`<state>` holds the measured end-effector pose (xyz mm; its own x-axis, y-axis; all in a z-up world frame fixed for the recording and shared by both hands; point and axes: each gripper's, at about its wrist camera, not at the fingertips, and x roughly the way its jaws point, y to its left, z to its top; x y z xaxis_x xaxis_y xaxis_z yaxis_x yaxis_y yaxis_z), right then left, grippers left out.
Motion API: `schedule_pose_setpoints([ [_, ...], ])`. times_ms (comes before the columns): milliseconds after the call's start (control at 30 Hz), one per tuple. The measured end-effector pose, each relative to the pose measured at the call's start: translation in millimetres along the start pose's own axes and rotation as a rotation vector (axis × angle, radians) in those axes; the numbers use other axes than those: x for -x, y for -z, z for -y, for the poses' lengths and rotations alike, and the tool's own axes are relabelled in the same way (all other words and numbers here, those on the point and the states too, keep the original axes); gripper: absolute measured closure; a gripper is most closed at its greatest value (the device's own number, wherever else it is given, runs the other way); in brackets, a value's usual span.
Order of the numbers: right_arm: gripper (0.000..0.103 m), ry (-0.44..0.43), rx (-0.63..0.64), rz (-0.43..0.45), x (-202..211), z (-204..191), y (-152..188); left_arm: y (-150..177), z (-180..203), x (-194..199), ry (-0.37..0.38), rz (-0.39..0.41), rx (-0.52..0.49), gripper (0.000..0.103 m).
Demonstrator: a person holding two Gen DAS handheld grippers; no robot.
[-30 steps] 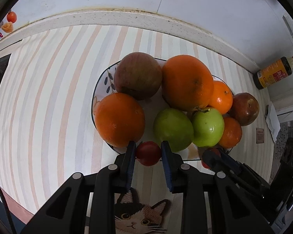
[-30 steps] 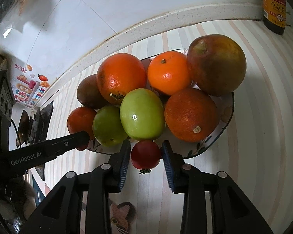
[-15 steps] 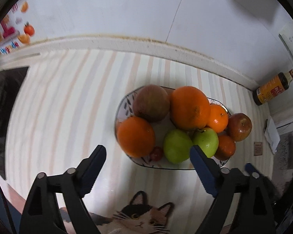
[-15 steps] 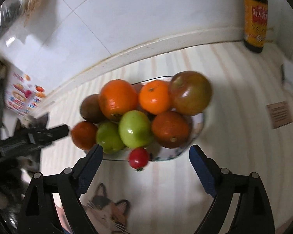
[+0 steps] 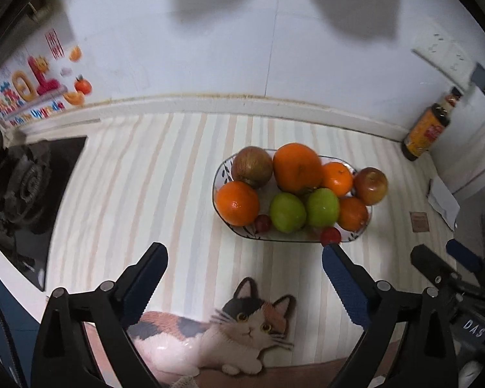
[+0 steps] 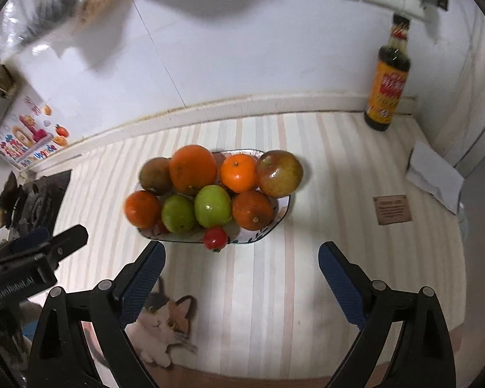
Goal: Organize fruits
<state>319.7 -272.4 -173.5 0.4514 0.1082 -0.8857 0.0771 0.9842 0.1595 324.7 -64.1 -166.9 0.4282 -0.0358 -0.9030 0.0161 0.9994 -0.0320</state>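
A patterned oval plate [image 5: 222,168] on the striped mat holds oranges [image 5: 237,203], two green apples [image 5: 287,212] and reddish apples [image 5: 370,185]. Two cherry tomatoes rest at its near rim: one [image 5: 262,223] beside the big orange, the other [image 5: 330,235] on the right edge. In the right wrist view the plate [image 6: 286,205] shows the same tomatoes [image 6: 215,238] [image 6: 161,227]. My left gripper [image 5: 244,252] hangs above and short of the plate, its jaws opening wide with nothing between them. My right gripper [image 6: 242,249] does likewise, jaws opening and empty.
A dark sauce bottle [image 6: 386,87] stands in the back right corner by the tiled wall. A black gas stove [image 5: 22,187] sits at the left. A folded paper [image 6: 433,174] and a small brown card [image 6: 393,209] lie to the right. A cat picture [image 5: 242,323] marks the mat's near edge.
Both grippers were shut on cherry tomatoes at the plate's near rim. They let go, spread wide, and rose back from the plate; the tomatoes stay on the rim.
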Motion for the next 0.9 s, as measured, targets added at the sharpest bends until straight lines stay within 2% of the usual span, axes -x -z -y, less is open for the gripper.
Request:
schedule_pose_setpoints([
  [333, 0.005, 0.02, -0.001, 0.118, 115, -24, 58, 52, -10, 105, -0.019, 0.164, -0.058, 0.005],
  [633, 0.005, 0.043, 0.002, 0.211, 211, -52, 117, 98, -25, 175, 0.021, 0.238, -0.073, 0.005],
  [900, 0.005, 0.051, 0.033, 0.281, 271, -69, 147, 127, -24, 221, 0.028, 0.295, -0.092, 0.005],
])
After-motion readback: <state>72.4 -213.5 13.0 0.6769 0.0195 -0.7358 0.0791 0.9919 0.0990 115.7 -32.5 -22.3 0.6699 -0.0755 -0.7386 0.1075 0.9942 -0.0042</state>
